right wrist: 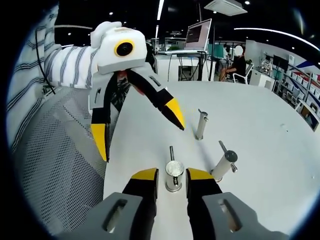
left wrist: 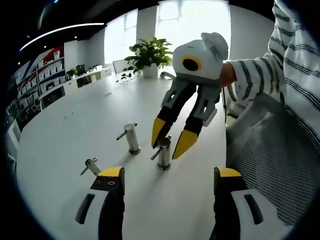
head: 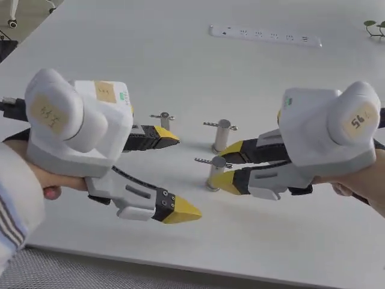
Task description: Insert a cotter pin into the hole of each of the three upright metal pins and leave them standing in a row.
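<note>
The left gripper (head: 181, 173) and the right gripper (head: 222, 167) share one scheme: pale grey-white housings, black jaws ending in bright yellow tips, and a tan label on each rounded back (the left housing carries a second tan label on top). The three metal pins (head: 221, 135) are silvery grey against the plain white tabletop (head: 180, 54), and the power strip (head: 264, 35) is white too. The sleeve (left wrist: 295, 65) is white with thin dark stripes, the chair mesh (left wrist: 265, 150) is grey and finely dotted, and the plant (left wrist: 148, 52) is green.

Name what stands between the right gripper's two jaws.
An upright metal pin with a cotter pin through it, seen in the right gripper view.
</note>
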A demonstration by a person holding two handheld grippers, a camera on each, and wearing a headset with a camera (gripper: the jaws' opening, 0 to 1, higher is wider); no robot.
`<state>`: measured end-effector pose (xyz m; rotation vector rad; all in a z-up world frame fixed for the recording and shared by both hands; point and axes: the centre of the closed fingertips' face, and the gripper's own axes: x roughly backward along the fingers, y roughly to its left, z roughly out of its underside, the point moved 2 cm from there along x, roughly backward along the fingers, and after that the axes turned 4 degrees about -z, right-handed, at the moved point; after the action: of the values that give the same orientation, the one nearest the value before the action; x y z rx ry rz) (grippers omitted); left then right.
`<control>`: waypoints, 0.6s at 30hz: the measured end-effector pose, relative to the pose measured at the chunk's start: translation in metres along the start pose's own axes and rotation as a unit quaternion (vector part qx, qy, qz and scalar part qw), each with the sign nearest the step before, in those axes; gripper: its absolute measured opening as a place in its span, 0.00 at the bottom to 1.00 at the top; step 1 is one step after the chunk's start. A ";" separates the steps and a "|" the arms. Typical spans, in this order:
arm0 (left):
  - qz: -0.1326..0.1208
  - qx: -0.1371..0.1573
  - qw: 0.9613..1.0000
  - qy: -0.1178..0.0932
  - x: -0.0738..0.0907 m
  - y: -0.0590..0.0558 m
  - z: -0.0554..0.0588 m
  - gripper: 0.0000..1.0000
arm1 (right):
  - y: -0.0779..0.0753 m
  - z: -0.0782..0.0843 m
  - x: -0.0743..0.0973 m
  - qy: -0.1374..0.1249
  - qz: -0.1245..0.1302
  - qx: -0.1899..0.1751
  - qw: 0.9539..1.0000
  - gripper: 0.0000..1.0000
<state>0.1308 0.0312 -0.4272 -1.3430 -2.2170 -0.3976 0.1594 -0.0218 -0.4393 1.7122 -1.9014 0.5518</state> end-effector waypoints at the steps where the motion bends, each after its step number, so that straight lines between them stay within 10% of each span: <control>1: -0.004 0.003 1.000 0.000 0.001 0.000 0.002 0.73 | 0.000 0.000 -0.001 0.000 -0.001 -0.001 1.000 0.17; 12: -0.038 0.052 0.998 -0.028 0.018 -0.001 0.001 0.93 | 0.002 0.000 -0.008 0.007 -0.009 -0.002 1.000 0.13; 18: -0.040 0.045 0.998 -0.007 0.020 -0.008 0.007 0.93 | 0.000 0.000 -0.008 0.009 -0.008 -0.001 1.000 0.10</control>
<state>0.1146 0.0454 -0.4217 -1.2170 -2.2766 -0.3141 0.1596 -0.0158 -0.4446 1.7144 -1.8748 0.5571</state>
